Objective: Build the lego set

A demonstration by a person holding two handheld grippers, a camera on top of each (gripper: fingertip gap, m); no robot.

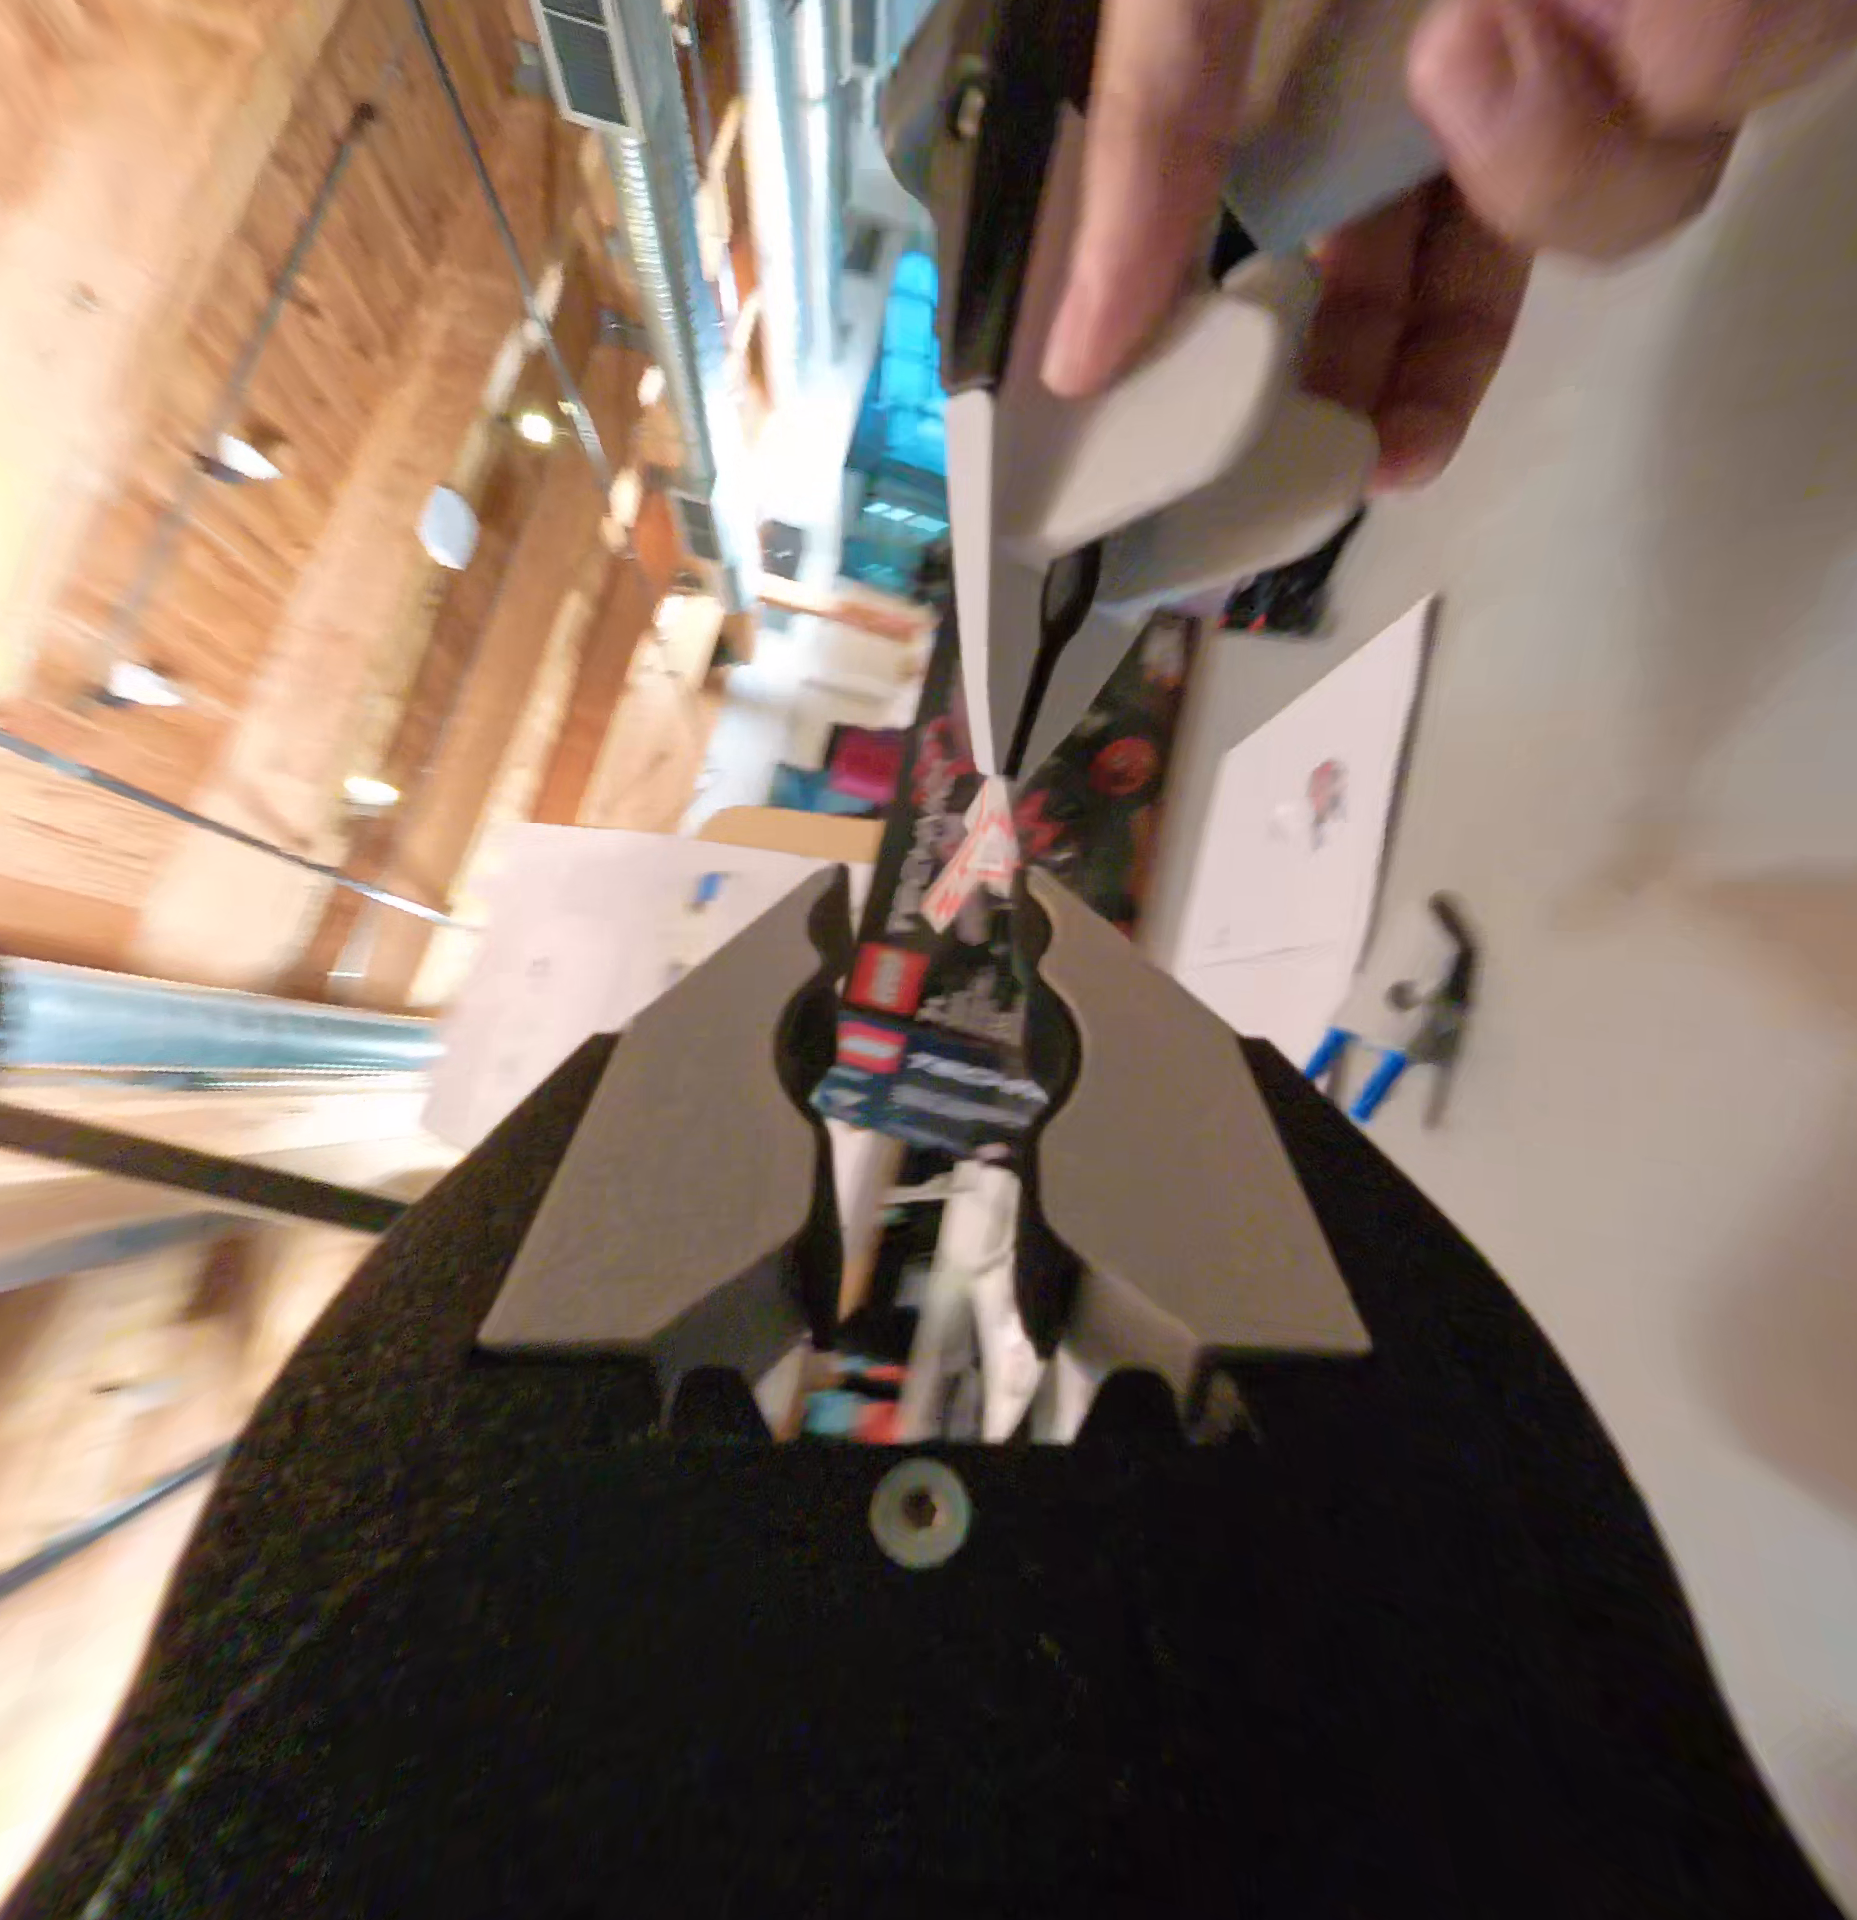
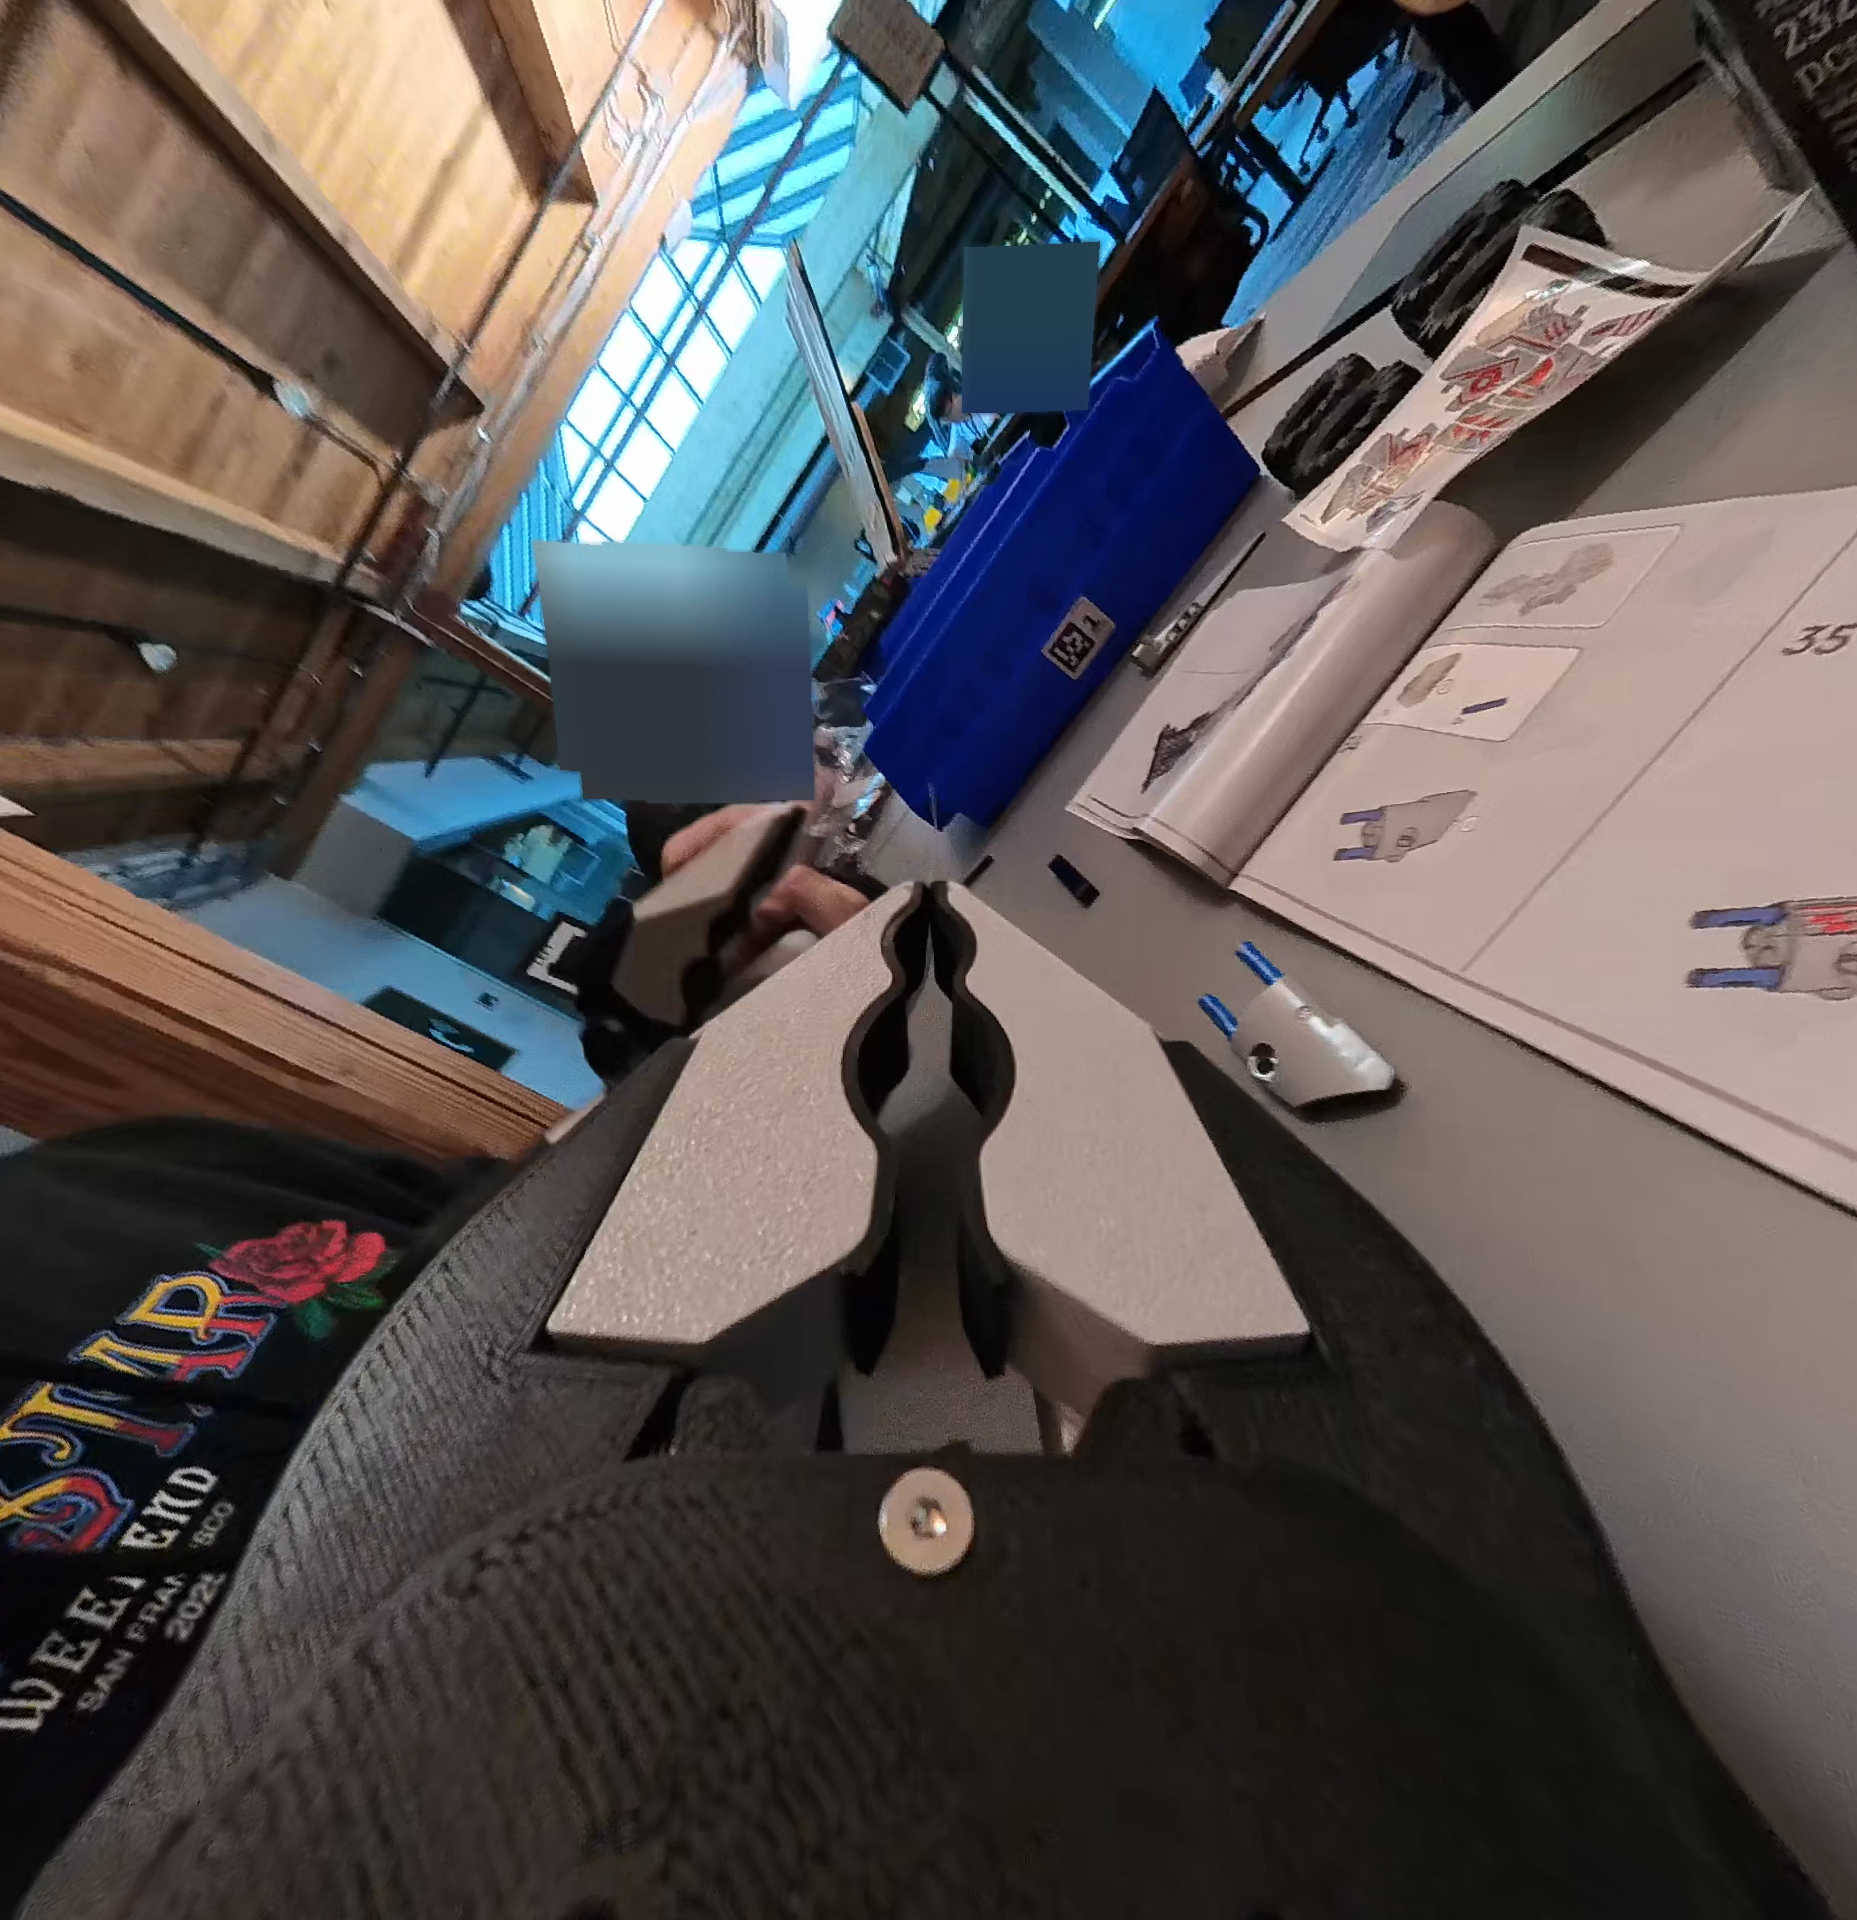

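In the left wrist view my right gripper (image 1: 999, 771), held by a hand, comes down from above, shut on a small white sticker with red marks (image 1: 991, 844). The sticker hangs from its tips just beyond my left gripper (image 1: 936, 896). The left gripper is open with nothing pressed between its fingers (image 1: 768, 987). In the right wrist view my right gripper (image 2: 929, 891) has its tips together, and the left gripper (image 2: 711, 920) shows to its left. A grey lego part with blue pins (image 2: 1293, 1039) lies on the grey table (image 2: 1526, 1351); it also shows in the left wrist view (image 1: 1417, 1003).
An open instruction booklet (image 2: 1589, 831) lies on the table at the right, with a sticker sheet (image 2: 1495, 395) and black tyres (image 2: 1329, 421) beyond it. A blue bin (image 2: 1059, 582) stands farther back. A small dark piece (image 2: 1071, 880) lies near the tips. A dark lego box (image 1: 929, 997) lies ahead. Both grippers' tips are close together, under 4 cm apart.
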